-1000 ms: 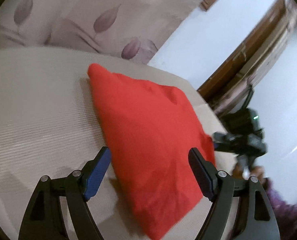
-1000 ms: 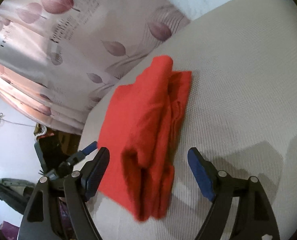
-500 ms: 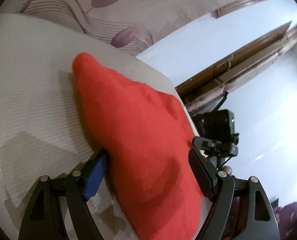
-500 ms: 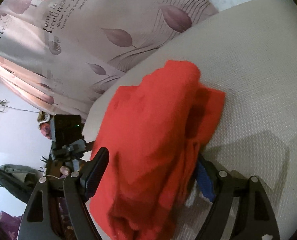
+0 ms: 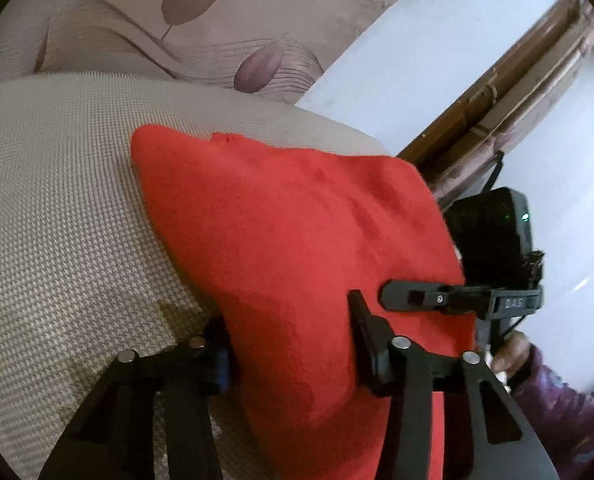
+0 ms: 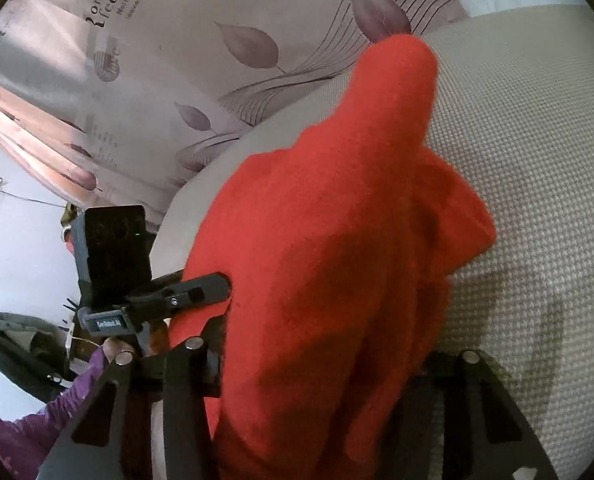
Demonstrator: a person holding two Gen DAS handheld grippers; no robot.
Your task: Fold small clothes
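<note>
Garment: we are looking at a red cloth [image 5: 297, 248], already folded into a thick bundle, lying on the beige woven surface [image 5: 57, 208] in front of the leaf-print curtain [image 5: 177, 20].

Left gripper [image 5: 293, 344]: we are closing its jaws on the near end of the cloth; the fabric is bulging up between the fingers, and the blue pad [image 5: 221, 364] is pushing into its edge.

Right gripper [image 6: 317, 380]: we are closing this one too, over a heaped fold; the cloth is hiding both fingertips.

Key relation: the bundle's long axis is running away from both grippers toward the curtain, ending in a rounded tip [image 6: 397, 64]. Both are sitting at the same near end, side by side, neither clearly nearer.

Judgement: we are probably setting up to carry this end over toward the far tip.
</note>
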